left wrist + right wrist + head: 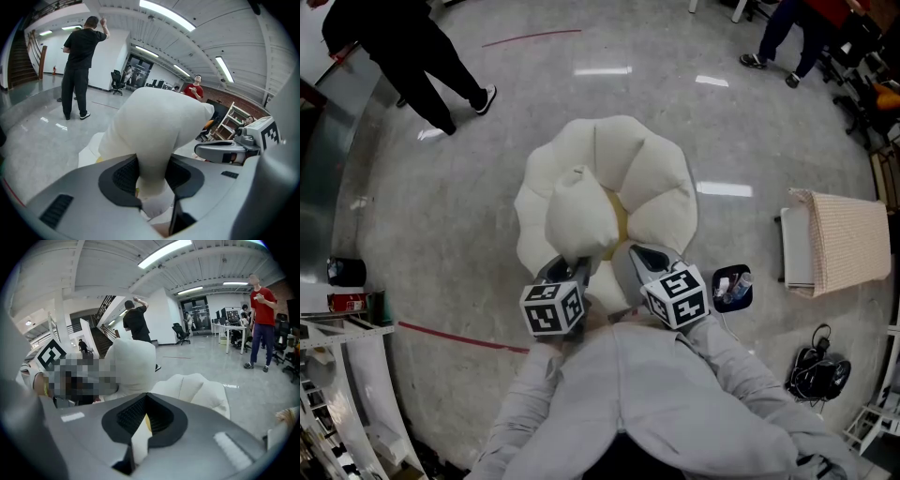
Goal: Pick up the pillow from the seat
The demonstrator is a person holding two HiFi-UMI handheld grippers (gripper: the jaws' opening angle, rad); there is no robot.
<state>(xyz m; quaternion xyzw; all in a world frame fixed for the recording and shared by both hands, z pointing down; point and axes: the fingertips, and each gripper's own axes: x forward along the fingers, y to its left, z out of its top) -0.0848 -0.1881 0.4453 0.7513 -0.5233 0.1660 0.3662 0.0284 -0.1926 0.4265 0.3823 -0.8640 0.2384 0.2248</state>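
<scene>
A white pillow (579,212) is lifted off the cream shell-shaped seat (649,167), and my left gripper (573,265) is shut on its lower end. In the left gripper view the pillow (159,124) bulges up from between the dark pads (123,177), above a bit of the seat (87,151). My right gripper (636,254) sits beside it, over the seat's front. In the right gripper view its jaws (144,422) are nearly closed on a thin fold of white fabric (139,437); I cannot tell whether that is pillow or seat cover. The pillow (132,363) hangs to the left, the seat (201,389) lies beyond.
A person in black (403,42) stands at the far left, and others (787,37) at the far right. A stand with a folded checked cloth (846,240) is at the right, with a blue tray (733,287) and black cables (817,373) nearby. Shelving (342,394) stands at the lower left.
</scene>
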